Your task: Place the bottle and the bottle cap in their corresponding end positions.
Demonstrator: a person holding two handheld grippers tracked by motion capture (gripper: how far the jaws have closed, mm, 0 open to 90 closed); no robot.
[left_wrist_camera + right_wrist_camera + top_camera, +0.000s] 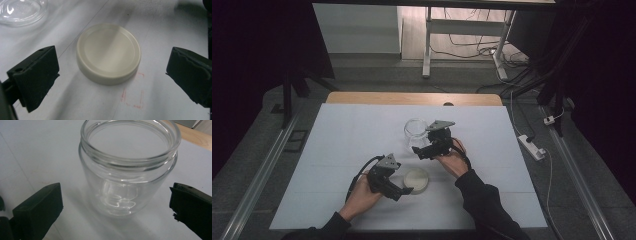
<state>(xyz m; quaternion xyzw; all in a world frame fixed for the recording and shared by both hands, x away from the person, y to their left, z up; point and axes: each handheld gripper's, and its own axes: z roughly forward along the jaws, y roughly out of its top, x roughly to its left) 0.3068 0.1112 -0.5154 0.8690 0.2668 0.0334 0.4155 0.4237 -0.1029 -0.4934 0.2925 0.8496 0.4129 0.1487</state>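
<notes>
We see a white-covered counter (337, 150) carrying a cream lid (108, 52), lying flat between the left gripper's jaws, and a clear glass jar (128, 167), standing upright between the right gripper's jaws.

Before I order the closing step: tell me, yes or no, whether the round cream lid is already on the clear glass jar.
No: the round cream lid lies flat on the white table, between the left gripper's open jaws.

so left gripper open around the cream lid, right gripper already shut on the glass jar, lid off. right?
Not quite. The right gripper is open, not shut: the right gripper view shows both jaws apart from the glass jar. The rest holds: left gripper open around the cream lid, jar uncapped.
</notes>
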